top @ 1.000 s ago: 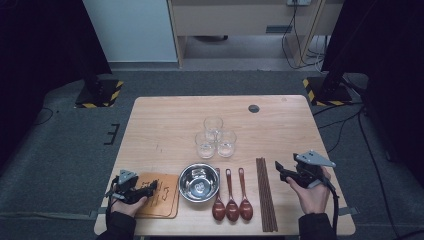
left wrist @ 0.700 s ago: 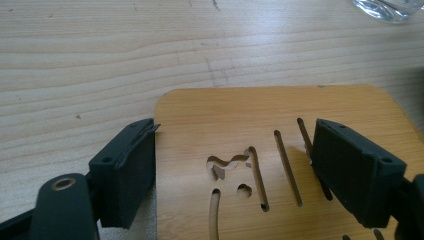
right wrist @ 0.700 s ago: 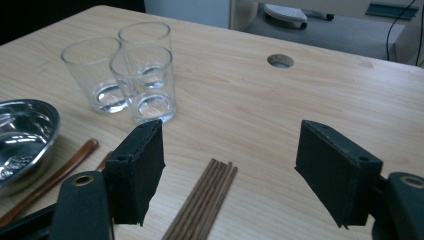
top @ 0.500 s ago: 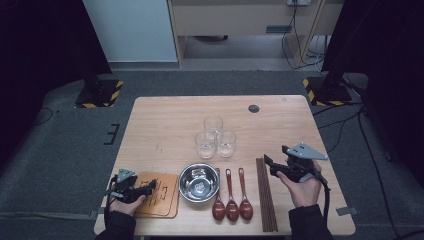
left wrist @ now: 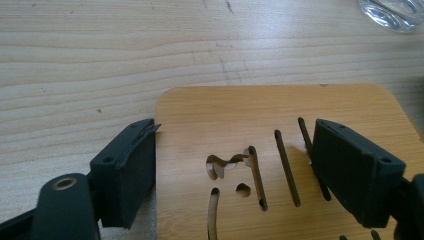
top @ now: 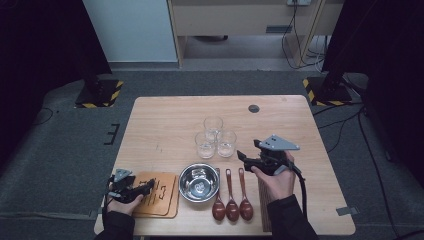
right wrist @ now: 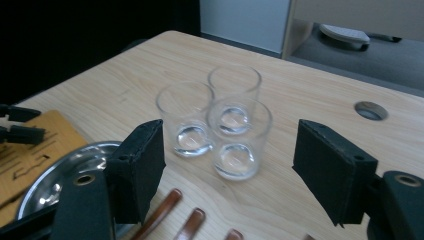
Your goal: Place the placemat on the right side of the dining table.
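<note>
The right gripper (top: 243, 155) hung above the table with its jaws spread wide and empty, aimed at the three clear glasses (right wrist: 220, 120) clustered mid-table just beyond the steel bowl (top: 199, 182) and the wooden spoons (top: 231, 196), so the step in hand looked like the approach to one glass. The left gripper (left wrist: 232, 170) sat low over the cut-out wooden board (left wrist: 235, 125) at the near left corner, jaws apart and apparently not pressing on it. Next, the right jaws would need to straddle a single glass without knocking its neighbours.

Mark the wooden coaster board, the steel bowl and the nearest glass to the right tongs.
wooden coaster board (left wrist: 240, 120): left gripper view, bare top surface above the cut slots.
steel bowl (top: 199, 182): high view, inner bottom.
nearest glass (right wrist: 240, 142): right gripper view, front wall of the glass.
</note>
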A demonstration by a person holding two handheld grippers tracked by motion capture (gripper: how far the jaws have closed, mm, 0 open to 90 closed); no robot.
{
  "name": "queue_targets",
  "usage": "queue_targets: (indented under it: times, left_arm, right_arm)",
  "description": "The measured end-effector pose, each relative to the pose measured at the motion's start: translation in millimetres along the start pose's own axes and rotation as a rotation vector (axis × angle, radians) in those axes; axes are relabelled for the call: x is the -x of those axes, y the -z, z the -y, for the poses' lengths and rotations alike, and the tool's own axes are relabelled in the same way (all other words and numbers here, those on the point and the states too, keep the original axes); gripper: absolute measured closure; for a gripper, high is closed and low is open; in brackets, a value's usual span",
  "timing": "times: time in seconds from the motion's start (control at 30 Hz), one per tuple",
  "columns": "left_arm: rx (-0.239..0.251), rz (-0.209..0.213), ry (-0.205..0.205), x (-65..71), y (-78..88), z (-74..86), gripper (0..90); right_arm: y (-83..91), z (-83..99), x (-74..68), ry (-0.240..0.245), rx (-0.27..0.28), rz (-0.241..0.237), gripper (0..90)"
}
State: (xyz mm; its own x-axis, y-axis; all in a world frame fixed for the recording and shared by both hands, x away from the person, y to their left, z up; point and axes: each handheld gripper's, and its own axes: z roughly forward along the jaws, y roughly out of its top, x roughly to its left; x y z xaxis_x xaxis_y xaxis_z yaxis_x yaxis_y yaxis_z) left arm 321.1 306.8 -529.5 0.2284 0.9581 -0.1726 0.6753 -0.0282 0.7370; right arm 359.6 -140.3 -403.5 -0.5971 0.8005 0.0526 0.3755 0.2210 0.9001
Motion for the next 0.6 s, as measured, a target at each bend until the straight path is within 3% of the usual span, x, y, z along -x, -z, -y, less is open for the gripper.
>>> queue_targets:
  times: [0.2,0.6]
  left_arm:
    - [0.012,0.003,0.002,0.3,3.3,-0.7,19.0]
    - [0.031,-0.007,-0.032,5.2,8.8,-1.6,19.8]
  right_arm:
    - [-14.7,-8.6,-18.8,0.011,-0.002,-0.054,28.6]
    - [-42.4,-14.1,-53.6,0.029,-0.015,-0.145,29.0]
